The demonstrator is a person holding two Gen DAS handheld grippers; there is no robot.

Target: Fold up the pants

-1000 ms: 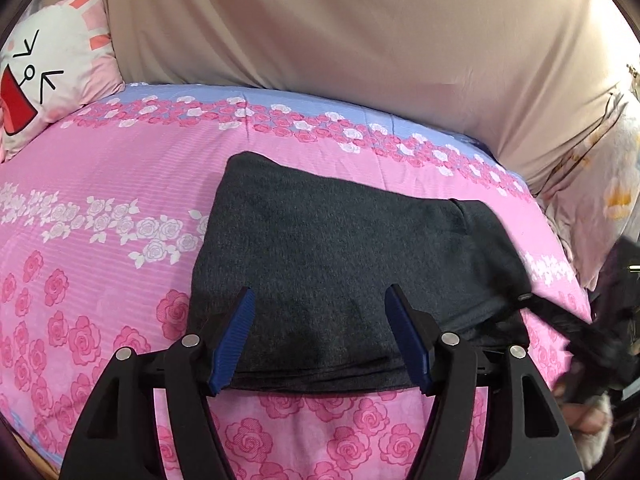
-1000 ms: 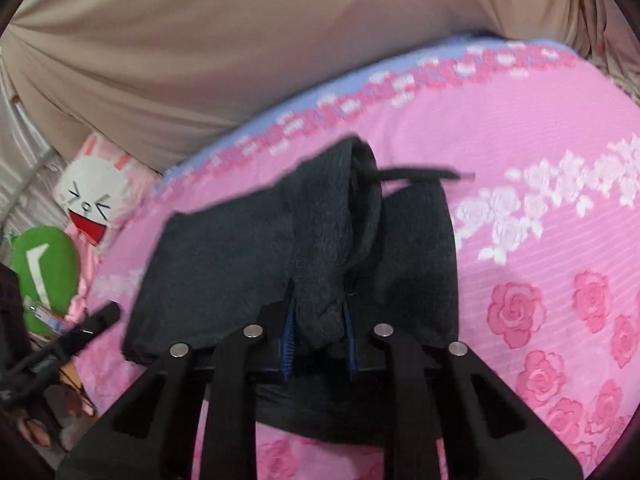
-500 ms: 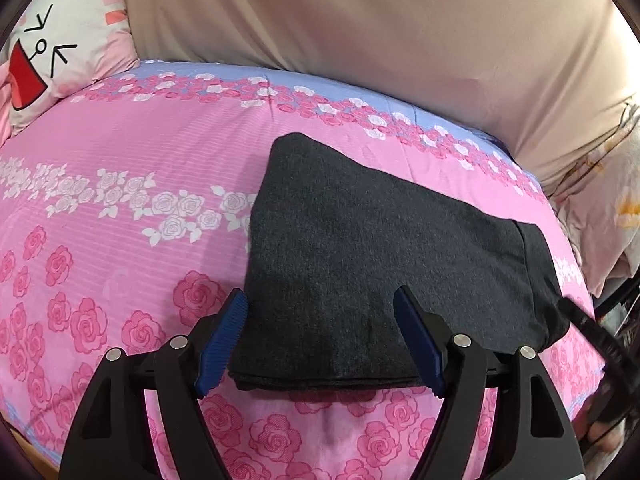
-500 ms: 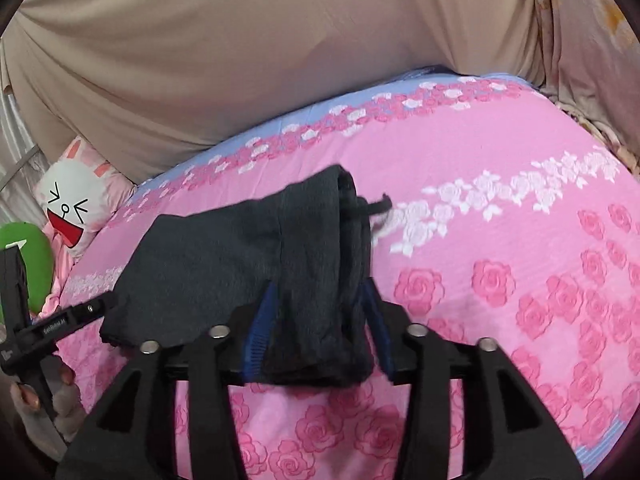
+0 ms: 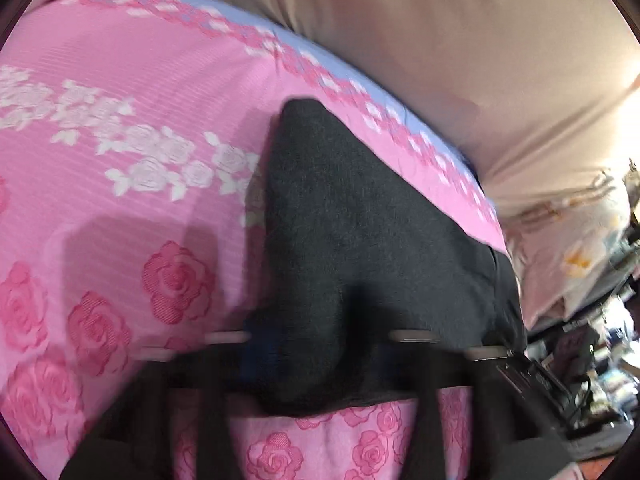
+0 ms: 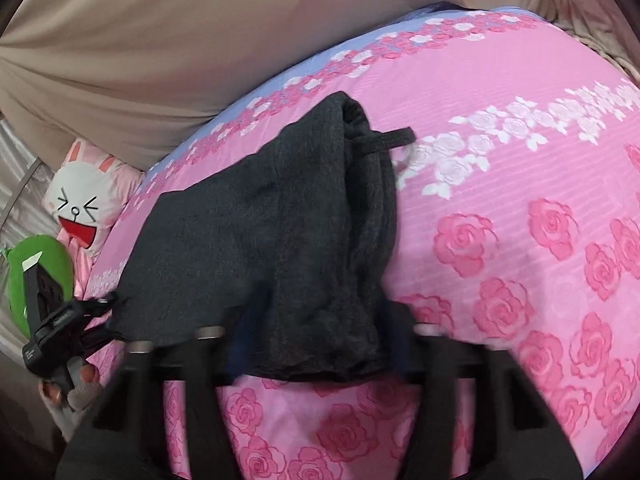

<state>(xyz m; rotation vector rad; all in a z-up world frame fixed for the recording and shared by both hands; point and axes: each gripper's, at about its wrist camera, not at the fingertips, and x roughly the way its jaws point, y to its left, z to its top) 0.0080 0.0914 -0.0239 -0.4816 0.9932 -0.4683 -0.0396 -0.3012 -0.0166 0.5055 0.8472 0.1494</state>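
Observation:
The dark grey pants (image 5: pixel 360 232) lie folded on the pink rose bedspread (image 5: pixel 120 200). In the right wrist view the pants (image 6: pixel 280 240) show a raised waistband end with a drawstring (image 6: pixel 384 138) sticking out to the right. My left gripper (image 5: pixel 316 344) straddles the near left end of the fold, its jaws apart with cloth bunched between them; the view is blurred. My right gripper (image 6: pixel 316 340) straddles the near right end, jaws wide apart around the cloth. The left gripper also shows at the left edge of the right wrist view (image 6: pixel 60 320).
A beige sheet (image 6: pixel 160 40) hangs behind the bed. A white bunny pillow (image 6: pixel 80 208) and a green plush (image 6: pixel 36 264) lie at the bed's left end. A floral pillow (image 5: pixel 572 248) and dark clutter (image 5: pixel 580 360) sit past the right end.
My right gripper has opened from shut on the waistband to wide apart. Both grippers have dropped closer to the near edge of the pants, and the left view has swung left.

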